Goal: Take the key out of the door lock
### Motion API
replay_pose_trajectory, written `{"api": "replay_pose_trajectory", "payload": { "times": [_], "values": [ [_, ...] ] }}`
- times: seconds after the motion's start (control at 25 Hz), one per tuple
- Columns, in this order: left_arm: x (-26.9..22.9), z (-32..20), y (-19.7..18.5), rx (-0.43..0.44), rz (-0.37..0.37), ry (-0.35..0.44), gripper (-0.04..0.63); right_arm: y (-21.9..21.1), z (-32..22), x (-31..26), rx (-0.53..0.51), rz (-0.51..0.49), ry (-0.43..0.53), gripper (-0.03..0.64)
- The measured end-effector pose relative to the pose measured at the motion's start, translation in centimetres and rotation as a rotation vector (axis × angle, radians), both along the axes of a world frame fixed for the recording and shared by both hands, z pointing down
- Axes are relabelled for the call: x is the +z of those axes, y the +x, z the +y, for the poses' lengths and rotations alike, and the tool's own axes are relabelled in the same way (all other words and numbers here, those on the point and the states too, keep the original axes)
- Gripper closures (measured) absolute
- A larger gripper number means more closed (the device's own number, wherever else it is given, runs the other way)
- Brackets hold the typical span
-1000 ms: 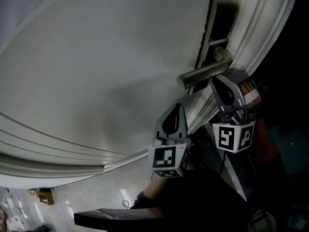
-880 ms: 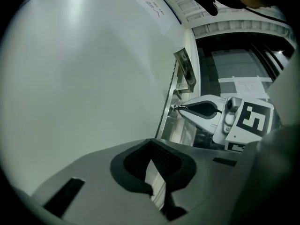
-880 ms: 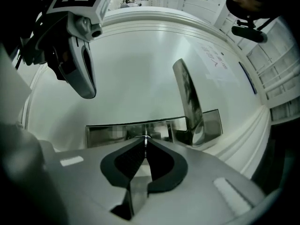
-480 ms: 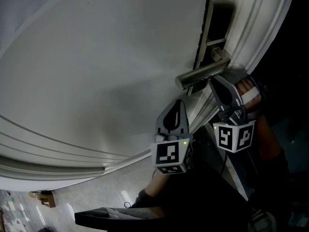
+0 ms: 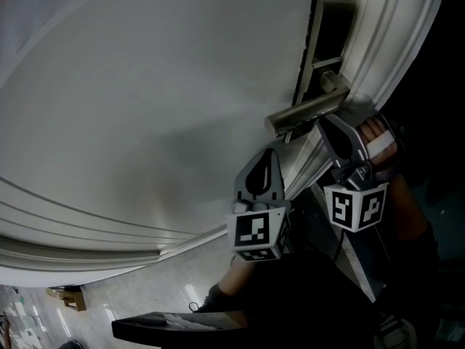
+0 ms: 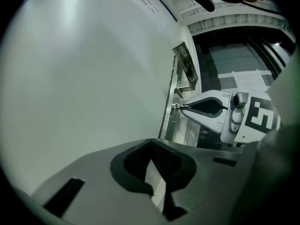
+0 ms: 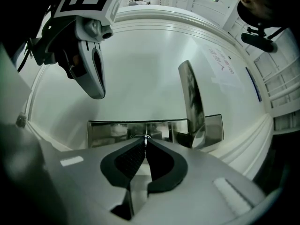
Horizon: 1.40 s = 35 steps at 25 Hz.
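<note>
Right tool (image 7: 145,144) nose-on to lock (image 7: 110,132), clenched on key (image 7: 146,137); left tool (image 6: 152,146) alongside, clenched, empty.

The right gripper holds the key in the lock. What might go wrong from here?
The right gripper holds the key only at the tips of its jaws, so it may slip off when pulled. If pulled at an angle, the key could jam in the lock plate. The door handle is close and might be bumped.
</note>
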<state>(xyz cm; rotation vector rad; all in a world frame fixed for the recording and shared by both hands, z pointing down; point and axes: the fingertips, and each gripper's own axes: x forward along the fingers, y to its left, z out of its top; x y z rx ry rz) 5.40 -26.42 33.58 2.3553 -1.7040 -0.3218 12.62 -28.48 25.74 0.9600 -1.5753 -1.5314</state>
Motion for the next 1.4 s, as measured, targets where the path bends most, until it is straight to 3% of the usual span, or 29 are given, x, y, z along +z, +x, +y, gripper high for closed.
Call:
{"api": "replay_pose_trajectory", "payload": {
  "times": [0.36,0.84,1.2,1.4],
  "values": [
    [-0.15,-0.22,0.04,0.009,0.004,0.008,0.595,0.04,-0.03,0.03,0.005,0.032,0.022,0.604],
    [-0.33,-0.15,0.02,0.010,0.014,0.014,0.595,0.10,0.00,-0.03,0.011,-0.004,-0.019,0.604],
    [-0.46,0.04,-0.15,0.006,0.010,0.024,0.595,0.12,-0.02,0.06,0.018,0.066,0.040,0.604],
    [-0.35,0.04,-0.35,0.004,0.009,0.022,0.595,0.16,0.00,0.04,0.024,0.055,0.022,0.604]
  ]
}}
